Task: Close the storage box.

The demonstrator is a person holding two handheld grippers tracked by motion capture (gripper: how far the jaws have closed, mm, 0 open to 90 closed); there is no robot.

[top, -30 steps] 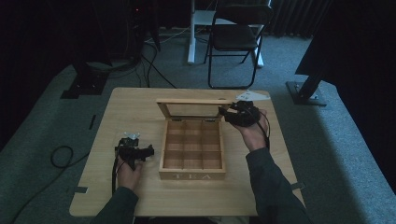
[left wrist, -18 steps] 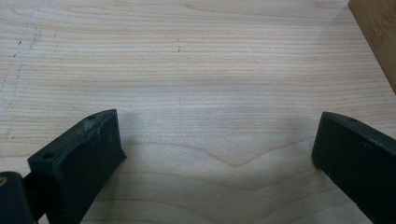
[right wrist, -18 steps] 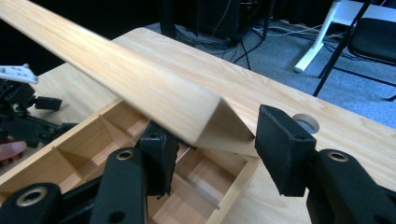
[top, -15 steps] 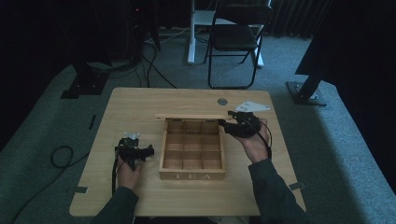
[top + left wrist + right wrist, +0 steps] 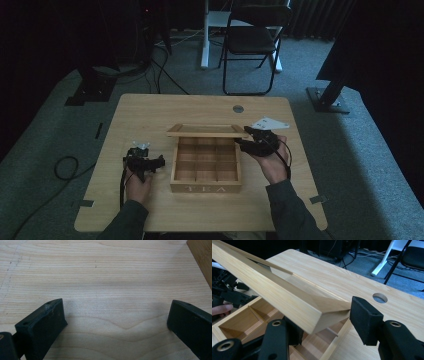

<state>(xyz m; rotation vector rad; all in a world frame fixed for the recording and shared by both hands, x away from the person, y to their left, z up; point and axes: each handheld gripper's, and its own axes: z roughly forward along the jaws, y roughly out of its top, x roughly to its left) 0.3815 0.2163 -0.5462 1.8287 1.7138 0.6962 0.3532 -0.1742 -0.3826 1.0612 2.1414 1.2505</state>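
A wooden tea box (image 5: 205, 172) with several bare compartments stands mid-table, "TEA" on its front wall. Its hinged lid (image 5: 207, 131) hangs tilted over the back half, seen almost edge-on. My right gripper (image 5: 245, 140) is at the lid's right corner. In the right gripper view the lid (image 5: 274, 290) fills the gap between the jaws of that gripper (image 5: 327, 320), which is shut on the corner above the box (image 5: 244, 320). My left gripper (image 5: 159, 162) rests on the table left of the box. It is open (image 5: 116, 317) over bare wood, with the box's corner (image 5: 202, 257) at the upper right.
The wooden table (image 5: 150, 115) has a round hole (image 5: 238, 108) near its back edge. A folding chair (image 5: 252, 40) and cables stand on the carpet behind the table. Dark stands flank the table on both sides.
The lid has swung down from upright to a low tilt over the box, with the right gripper on its corner moving toward me. The left gripper has stayed put.
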